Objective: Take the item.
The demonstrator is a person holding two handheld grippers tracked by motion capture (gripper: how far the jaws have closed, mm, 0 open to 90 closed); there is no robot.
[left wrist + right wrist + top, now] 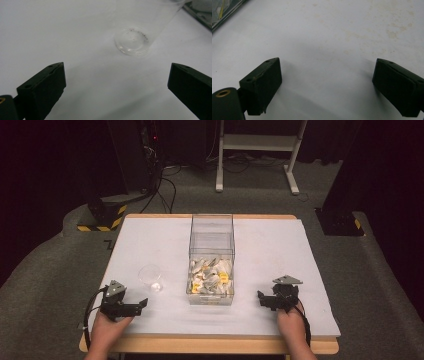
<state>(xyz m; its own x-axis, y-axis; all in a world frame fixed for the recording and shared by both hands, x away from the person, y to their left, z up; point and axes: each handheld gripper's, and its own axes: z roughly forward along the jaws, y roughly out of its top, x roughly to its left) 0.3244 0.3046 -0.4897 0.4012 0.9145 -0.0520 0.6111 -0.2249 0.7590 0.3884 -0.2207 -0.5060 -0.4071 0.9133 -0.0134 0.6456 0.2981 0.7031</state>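
**Two open grippers wait beside a cup and a box of small things**

A small clear cup (151,276) stands upright on the white table (280,245), a little to the left of the middle. It sits just left of a tall clear box (211,260). The near part of the box is filled with small white and yellow bits (211,278). The far part of the box looks bare.

The left gripper (131,307) rests at the near left, close to the cup but not touching it. Its jaws are spread wide and hold nothing. In the left gripper view, the cup (132,41) stands ahead of the jaws and a bit to the right. The right gripper (264,300) rests at the near right, just beside the box. Its jaws are spread wide too, with nothing in them.

I think the job is to put bits from the box into the cup, and it has not begun yet. To do it well, the left gripper should hold the cup gently so it does not tip or crack. The right gripper should go in over the top of the box and pinch one bit only.

The bits are too small and blurry to name. There is a pale spot in the cup, but I cannot tell if it is a thing or just shine. The top of the cup is cut off in the left gripper view.
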